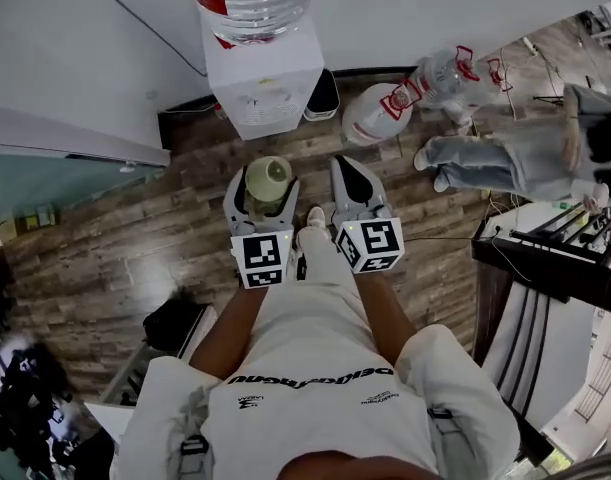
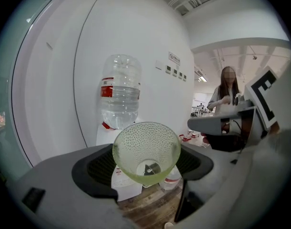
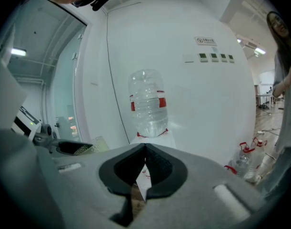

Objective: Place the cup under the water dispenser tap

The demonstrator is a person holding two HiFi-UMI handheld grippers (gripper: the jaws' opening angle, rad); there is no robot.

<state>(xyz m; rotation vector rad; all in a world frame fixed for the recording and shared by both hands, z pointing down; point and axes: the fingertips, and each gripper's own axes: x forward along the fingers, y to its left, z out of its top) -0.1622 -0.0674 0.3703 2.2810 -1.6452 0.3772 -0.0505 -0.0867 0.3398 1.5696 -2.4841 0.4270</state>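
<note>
Head view: gripped green cup (image 1: 269,175) between wide-set jaws of left gripper (image 1: 263,184), near front of water dispenser (image 1: 263,93); shut, empty jaws on right gripper (image 1: 347,168), likewise before dispenser.

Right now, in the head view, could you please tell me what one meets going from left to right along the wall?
dispenser → bottle → second bottle → bystander

Dark wood-plank floor (image 1: 115,258)
A white water dispenser (image 1: 265,83) stands on it at the wall, two spare bottles (image 1: 377,114) beside.
</note>
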